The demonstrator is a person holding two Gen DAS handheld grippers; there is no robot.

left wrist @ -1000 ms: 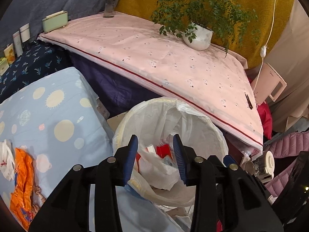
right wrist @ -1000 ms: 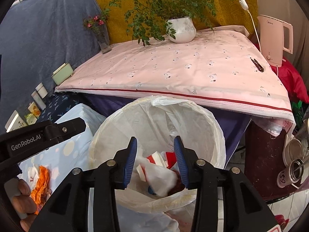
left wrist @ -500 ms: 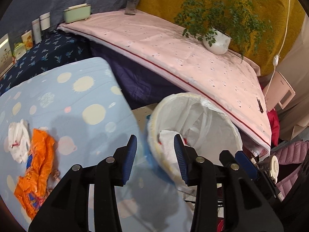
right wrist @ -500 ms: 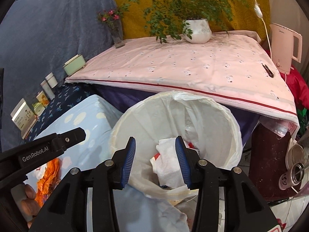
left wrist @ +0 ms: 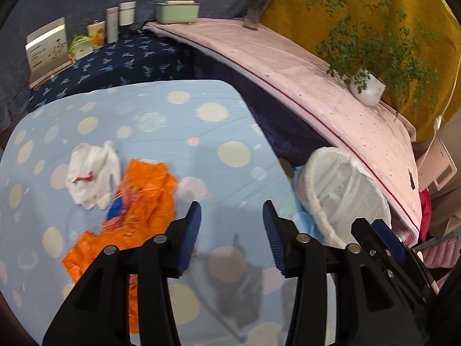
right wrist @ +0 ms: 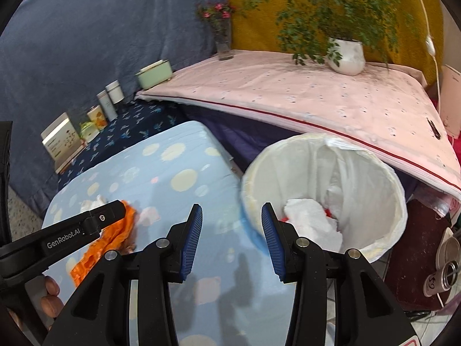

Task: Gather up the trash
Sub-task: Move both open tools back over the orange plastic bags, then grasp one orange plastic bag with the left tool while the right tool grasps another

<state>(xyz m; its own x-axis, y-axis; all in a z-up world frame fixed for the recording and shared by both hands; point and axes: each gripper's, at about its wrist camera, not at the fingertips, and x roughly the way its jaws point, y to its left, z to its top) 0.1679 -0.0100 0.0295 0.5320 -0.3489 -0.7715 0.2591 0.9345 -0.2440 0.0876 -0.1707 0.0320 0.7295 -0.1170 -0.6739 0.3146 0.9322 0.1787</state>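
Note:
An orange wrapper (left wrist: 135, 213) and a crumpled white tissue (left wrist: 92, 178) lie on the light blue dotted table (left wrist: 178, 132). My left gripper (left wrist: 232, 235) is open and empty above the table, just right of the wrapper. The white-lined trash bin (left wrist: 343, 196) stands at the table's right edge. In the right wrist view my right gripper (right wrist: 230, 238) is open and empty, over the table edge next to the bin (right wrist: 374, 173), which holds white paper (right wrist: 311, 222). The wrapper (right wrist: 106, 242) shows partly behind the left gripper's arm.
A pink-covered table (right wrist: 317, 98) with a potted plant (right wrist: 344, 54), a flower vase (right wrist: 223, 40) and a green box (right wrist: 154, 73) stands behind. Cartons and tins (left wrist: 95, 31) line a dark blue surface. A pink kettle (left wrist: 438, 164) and cans (right wrist: 446, 271) stand at the right.
Both grippers have swung left, away from over the bin toward the blue table. The orange wrapper and tissue now lie closer to the left gripper. White paper has landed in the bin.

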